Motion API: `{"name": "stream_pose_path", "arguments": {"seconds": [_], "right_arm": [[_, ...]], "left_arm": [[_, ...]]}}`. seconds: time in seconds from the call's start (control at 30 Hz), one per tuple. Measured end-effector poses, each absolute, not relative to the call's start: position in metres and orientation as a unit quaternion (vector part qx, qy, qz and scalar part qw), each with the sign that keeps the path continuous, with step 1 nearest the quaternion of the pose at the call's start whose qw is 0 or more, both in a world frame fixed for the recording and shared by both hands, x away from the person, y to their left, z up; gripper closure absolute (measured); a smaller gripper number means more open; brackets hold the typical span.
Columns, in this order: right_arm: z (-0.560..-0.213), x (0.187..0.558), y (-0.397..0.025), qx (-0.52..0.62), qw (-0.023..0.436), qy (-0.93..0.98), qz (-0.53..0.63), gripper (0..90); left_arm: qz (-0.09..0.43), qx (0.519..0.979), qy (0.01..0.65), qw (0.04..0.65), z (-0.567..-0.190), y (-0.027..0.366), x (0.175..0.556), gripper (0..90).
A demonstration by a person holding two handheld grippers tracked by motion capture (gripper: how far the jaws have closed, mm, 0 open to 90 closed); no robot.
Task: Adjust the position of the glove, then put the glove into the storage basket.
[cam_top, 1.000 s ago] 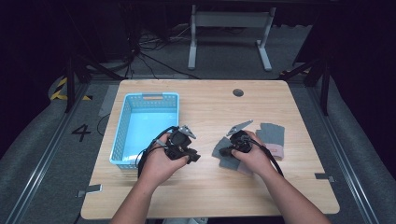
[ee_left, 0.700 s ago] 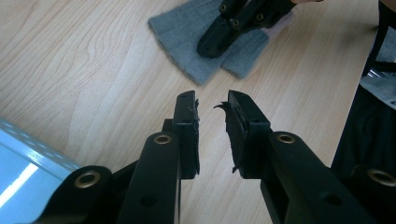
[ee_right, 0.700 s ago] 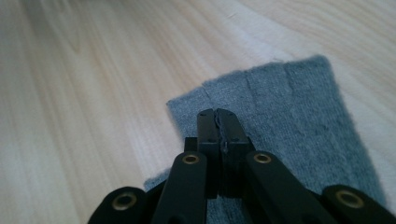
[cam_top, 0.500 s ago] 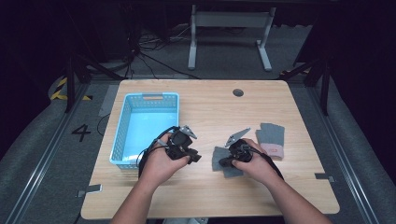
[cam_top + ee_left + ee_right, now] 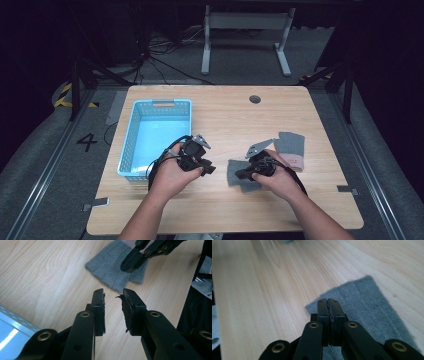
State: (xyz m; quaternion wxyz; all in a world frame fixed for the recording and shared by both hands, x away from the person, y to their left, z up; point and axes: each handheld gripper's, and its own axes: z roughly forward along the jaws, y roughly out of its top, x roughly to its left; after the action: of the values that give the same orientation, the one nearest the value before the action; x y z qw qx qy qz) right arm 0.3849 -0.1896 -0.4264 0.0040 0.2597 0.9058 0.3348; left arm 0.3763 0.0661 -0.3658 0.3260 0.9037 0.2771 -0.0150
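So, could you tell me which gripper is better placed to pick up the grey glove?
Right. The right gripper is directly over the grey glove, shut. The left gripper is open beside it over bare table.

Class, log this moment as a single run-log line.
left gripper open, empty | right gripper shut over grey glove | basket empty

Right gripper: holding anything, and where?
Cannot tell. The right gripper has its jaws shut above the grey glove; no fabric shows between them. The left gripper is open, empty.
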Motion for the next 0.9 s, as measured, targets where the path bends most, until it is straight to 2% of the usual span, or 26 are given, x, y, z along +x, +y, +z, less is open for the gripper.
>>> {"name": "stream_pose_path", "arguments": {"seconds": [0.23,0.43,0.67,0.9], "right_arm": [[-0.405,0.373,-0.211,0.266,0.023,0.893,0.363,86.5],[-0.386,0.373,-0.242,0.295,0.05,0.876,0.378,84.1],[-0.376,0.374,-0.257,0.308,0.065,0.868,0.384,82.4],[-0.372,0.376,-0.272,0.331,0.078,0.862,0.376,89.0]], "left_arm": [[-0.015,0.903,0.275,0.329,-0.363,0.066,0.375,72.3],[-0.015,0.902,0.276,0.331,-0.363,0.068,0.374,72.2],[-0.016,0.902,0.276,0.331,-0.362,0.069,0.373,72.3],[-0.016,0.901,0.277,0.332,-0.362,0.069,0.374,72.3]]}}
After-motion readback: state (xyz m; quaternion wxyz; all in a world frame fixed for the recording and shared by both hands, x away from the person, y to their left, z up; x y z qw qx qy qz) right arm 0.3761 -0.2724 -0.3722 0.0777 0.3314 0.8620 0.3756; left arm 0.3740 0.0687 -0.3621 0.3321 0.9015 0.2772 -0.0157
